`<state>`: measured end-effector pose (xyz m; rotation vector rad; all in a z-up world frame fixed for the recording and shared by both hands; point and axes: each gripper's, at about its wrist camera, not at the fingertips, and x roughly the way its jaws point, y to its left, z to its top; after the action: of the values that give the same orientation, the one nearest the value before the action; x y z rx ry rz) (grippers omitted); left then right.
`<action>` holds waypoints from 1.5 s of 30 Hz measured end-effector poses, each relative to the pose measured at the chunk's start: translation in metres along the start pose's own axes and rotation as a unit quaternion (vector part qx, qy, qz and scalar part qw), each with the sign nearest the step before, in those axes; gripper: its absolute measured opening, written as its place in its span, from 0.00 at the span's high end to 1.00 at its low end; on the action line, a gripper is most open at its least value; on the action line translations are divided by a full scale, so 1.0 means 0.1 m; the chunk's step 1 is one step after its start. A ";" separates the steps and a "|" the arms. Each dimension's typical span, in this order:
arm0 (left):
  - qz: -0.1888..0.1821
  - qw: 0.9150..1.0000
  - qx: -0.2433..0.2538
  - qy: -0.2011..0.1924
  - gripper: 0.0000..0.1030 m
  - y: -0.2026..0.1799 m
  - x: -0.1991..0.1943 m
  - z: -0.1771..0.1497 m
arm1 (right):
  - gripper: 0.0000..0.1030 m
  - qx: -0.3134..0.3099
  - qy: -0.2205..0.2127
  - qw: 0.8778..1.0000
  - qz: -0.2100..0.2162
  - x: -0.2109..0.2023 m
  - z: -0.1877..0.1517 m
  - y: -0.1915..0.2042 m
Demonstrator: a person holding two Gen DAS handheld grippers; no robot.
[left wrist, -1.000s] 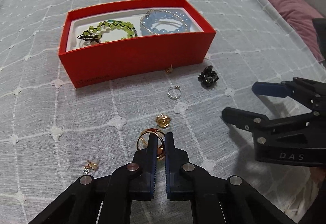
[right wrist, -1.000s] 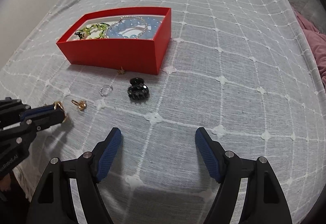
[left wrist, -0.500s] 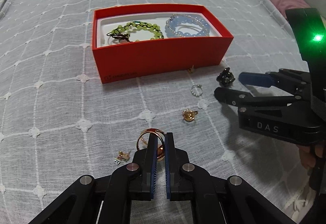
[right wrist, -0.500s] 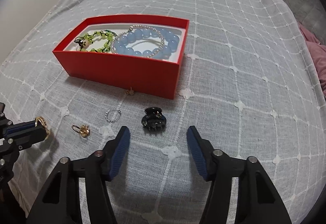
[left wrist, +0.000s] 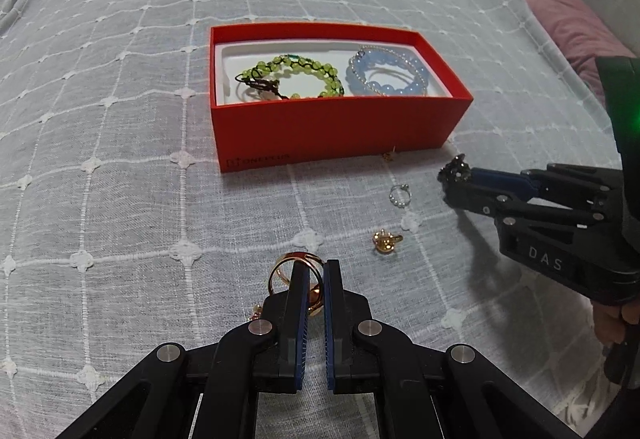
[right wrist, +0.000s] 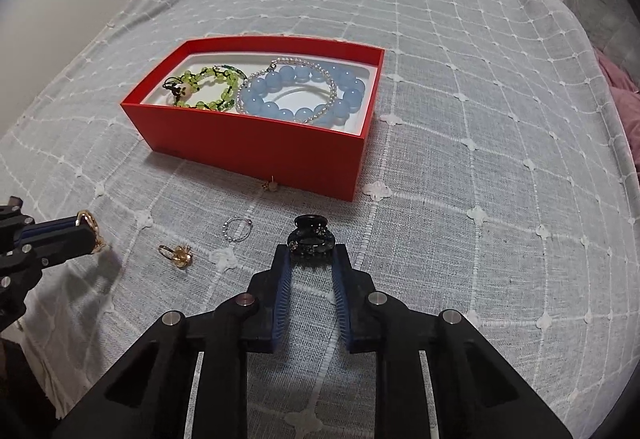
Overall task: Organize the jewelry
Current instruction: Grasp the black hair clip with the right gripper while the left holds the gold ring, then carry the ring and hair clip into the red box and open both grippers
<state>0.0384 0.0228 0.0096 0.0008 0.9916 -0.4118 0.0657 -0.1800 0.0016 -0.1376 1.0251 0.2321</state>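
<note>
A red box (left wrist: pixel 336 131) (right wrist: pixel 256 143) on the bed holds a green bead bracelet (left wrist: pixel 292 75) (right wrist: pixel 204 87) and a blue bead bracelet (left wrist: pixel 388 73) (right wrist: pixel 304 95). My left gripper (left wrist: pixel 315 271) (right wrist: pixel 86 227) is shut on a gold ring (left wrist: pixel 294 271) and holds it above the bedspread. My right gripper (right wrist: pixel 311 259) (left wrist: pixel 454 185) has its jaws narrowed around a black hair claw (right wrist: pixel 311 239) (left wrist: pixel 456 169) on the bedspread; the fingers sit at its sides. A silver bead ring (left wrist: pixel 400 195) (right wrist: pixel 236 229) and a gold earring (left wrist: pixel 386 241) (right wrist: pixel 178 255) lie between the grippers.
A small gold stud (left wrist: pixel 388 156) (right wrist: pixel 270 185) lies against the box's front wall. Another small gold piece (left wrist: pixel 256 313) peeks out left of my left fingers. A pink pillow (left wrist: pixel 572 23) lies at the right edge of the bed.
My right gripper has moved forward onto the black hair claw and narrowed its jaws around it. My left gripper has lifted and drawn back with the gold ring.
</note>
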 end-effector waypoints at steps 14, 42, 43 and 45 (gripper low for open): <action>-0.030 0.998 -0.038 -0.036 0.99 0.11 -0.18 0.22 | 0.79 0.026 -0.029 0.999 0.037 -0.36 0.05 -0.02; -0.078 0.982 -0.122 -0.118 0.99 0.34 0.19 0.76 | 0.78 0.092 -0.109 0.988 0.059 -0.38 0.43 -0.10; -0.076 0.982 -0.122 -0.119 0.99 0.34 0.21 0.78 | 0.78 0.093 -0.110 0.988 0.059 -0.36 0.43 -0.10; -0.068 0.983 -0.119 -0.121 0.99 0.33 0.28 0.80 | 0.78 0.095 -0.110 0.988 0.057 -0.33 0.45 -0.12</action>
<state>0.1278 0.0293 0.0253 -0.3282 0.7968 -0.4042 0.0896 -0.1857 0.0529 0.1182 0.8302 0.2461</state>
